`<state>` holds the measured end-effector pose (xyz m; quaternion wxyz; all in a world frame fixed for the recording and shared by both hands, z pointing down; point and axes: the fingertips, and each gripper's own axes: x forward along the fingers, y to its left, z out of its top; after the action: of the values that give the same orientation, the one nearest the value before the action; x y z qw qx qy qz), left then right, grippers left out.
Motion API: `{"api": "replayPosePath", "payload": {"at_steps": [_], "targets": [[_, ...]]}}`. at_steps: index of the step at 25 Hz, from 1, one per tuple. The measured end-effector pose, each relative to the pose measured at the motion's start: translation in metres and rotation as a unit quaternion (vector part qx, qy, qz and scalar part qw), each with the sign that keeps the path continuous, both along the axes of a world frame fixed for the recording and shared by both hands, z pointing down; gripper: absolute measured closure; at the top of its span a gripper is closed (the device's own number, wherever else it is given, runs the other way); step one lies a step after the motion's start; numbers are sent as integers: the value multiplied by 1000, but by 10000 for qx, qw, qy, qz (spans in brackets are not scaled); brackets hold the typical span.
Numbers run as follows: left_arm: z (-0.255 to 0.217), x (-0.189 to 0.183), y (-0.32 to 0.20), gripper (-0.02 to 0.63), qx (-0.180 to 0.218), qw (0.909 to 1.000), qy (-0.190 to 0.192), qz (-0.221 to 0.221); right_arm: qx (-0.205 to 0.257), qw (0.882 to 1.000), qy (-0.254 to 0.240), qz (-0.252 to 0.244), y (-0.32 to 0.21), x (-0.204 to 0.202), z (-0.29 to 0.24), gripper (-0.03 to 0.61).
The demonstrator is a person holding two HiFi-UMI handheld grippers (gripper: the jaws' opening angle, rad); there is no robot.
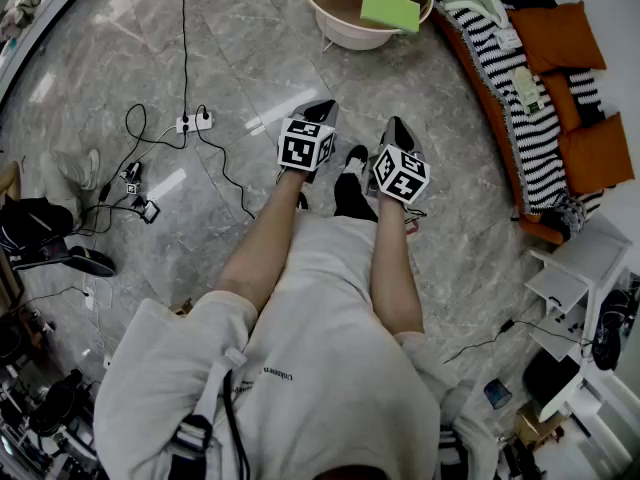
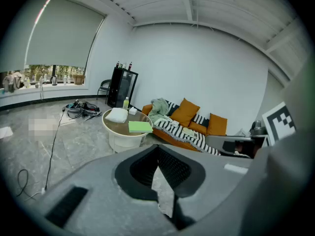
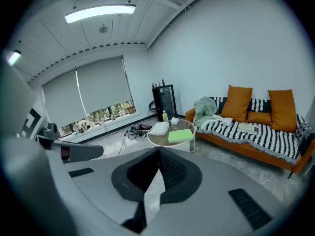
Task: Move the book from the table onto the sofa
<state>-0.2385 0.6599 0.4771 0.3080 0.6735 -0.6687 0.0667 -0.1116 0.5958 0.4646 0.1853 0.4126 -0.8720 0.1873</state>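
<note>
Flat green book (image 1: 390,10) on round white worktop (image 1: 345,30), both grippers empty.
The left gripper (image 1: 322,108) and right gripper (image 1: 397,124) hold fingers (image 2: 174,171) shut on nothing; the book lies at 12 o'clock from them, the orange sofa (image 1: 585,153) at 2 o'clock.

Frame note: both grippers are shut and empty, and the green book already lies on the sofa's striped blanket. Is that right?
Not quite. The green book lies on the round table, not on the sofa; the head view shows it there. The left gripper and right gripper are indeed shut and empty.
</note>
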Motion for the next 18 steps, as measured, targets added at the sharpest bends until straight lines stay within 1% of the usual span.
{"api": "replayPosePath", "payload": {"at_steps": [3, 5, 9, 13, 18], "targets": [[0, -7, -24, 604, -58, 10000, -8, 13, 16, 10000, 18, -54, -29, -11, -4, 572], [7, -10, -36, 604, -184, 9998, 43, -25, -23, 9999, 41, -113, -45, -18, -2, 572], [17, -21, -66, 603, -349, 9993, 60, -93, -107, 9993, 141, -338, -82, -34, 5, 572], [5, -27, -106, 604, -260, 9994, -80, -220, -140, 9993, 162, -308, -120, -29, 5, 572], [-6, -26, -149, 604, -211, 9989, -318, -263, -258, 9988, -109, -394, -161, -27, 0, 572]]}}
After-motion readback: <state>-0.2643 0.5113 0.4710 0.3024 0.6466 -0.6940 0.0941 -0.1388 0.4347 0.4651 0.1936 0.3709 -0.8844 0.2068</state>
